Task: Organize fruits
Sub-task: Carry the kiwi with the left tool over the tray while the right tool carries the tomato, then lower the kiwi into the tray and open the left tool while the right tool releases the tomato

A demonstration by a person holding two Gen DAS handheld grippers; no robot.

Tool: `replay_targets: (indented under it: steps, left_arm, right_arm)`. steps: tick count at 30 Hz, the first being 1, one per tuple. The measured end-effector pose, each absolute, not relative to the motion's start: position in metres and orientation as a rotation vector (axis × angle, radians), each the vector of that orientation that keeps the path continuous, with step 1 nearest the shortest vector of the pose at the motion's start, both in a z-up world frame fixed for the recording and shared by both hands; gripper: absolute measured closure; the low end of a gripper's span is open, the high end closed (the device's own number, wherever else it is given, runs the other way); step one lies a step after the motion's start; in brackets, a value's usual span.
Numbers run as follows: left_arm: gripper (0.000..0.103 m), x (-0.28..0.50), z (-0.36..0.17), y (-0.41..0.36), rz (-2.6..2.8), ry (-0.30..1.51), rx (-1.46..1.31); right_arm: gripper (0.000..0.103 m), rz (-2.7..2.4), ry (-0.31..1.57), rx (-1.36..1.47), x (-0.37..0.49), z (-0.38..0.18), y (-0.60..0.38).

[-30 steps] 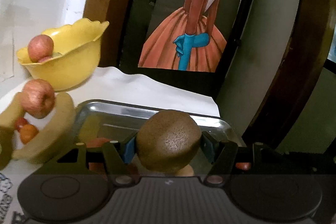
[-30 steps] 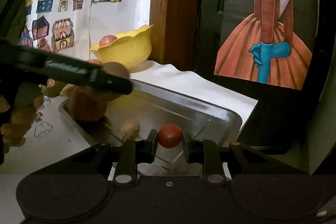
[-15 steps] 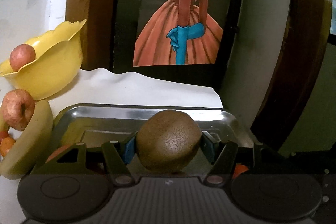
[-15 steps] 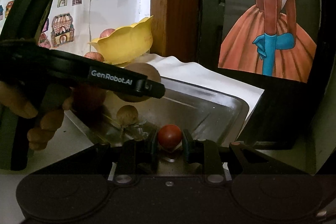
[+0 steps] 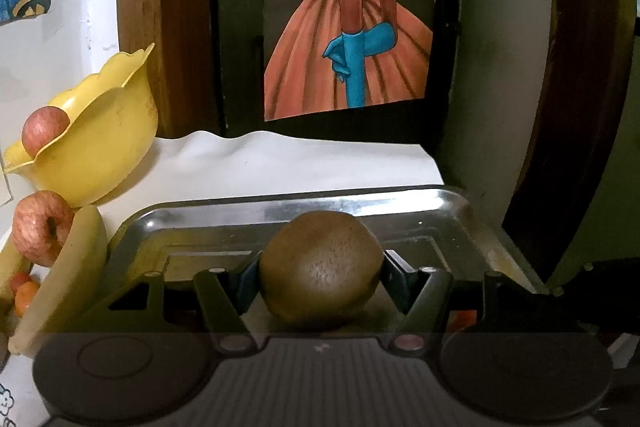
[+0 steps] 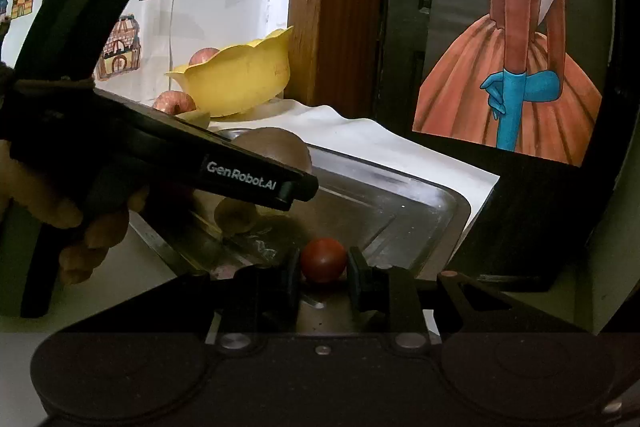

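Your left hand-held gripper [image 5: 320, 277] is spread wide and pinches a brown kiwi [image 5: 320, 267] between its blue pads, one pad pressed to each side of the fruit. The kiwi's long axis runs left to right across the jaws, and its rounded upper surface faces the camera. It sits over the near part of the metal tray [image 5: 452, 203].

Your right hand-held gripper [image 6: 323, 269] is narrowed to a small gap and pinches a small red tomato [image 6: 323, 259]. The fruit is round, so no long axis can be told. It is low over the near end of the tray floor; whether it touches the floor cannot be told.

In the right wrist view, a small tan round fruit [image 6: 236, 217] lies in the tray under the left unit, which your hand [image 6: 80, 227] grips.

Left of the tray, a pale bowl [image 5: 68, 275] holds an apple [image 5: 42, 227]. Beyond it stands a yellow scalloped bowl [image 5: 104, 143] with a second apple [image 5: 44, 131]. The tray and yellow bowl rest on a white-covered worktop [image 5: 280, 163].
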State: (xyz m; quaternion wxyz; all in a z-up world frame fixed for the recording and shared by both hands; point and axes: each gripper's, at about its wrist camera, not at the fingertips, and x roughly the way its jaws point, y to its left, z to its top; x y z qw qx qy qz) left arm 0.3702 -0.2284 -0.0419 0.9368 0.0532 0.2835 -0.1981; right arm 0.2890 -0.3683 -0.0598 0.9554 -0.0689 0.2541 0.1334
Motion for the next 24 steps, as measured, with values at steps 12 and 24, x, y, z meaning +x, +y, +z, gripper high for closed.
replay_targets:
  steps: [12, 24]
  left_arm:
    - [0.036, 0.373, -0.044, -0.238, -0.386, 0.597, 0.165]
    - [0.035, 0.375, -0.045, -0.243, -0.377, 0.619, 0.204]
  right_arm:
    - [0.076, 0.271, 0.516, -0.14, 0.29, -0.06, -0.369]
    - [0.075, 0.271, 0.515, -0.141, 0.29, -0.06, -0.369]
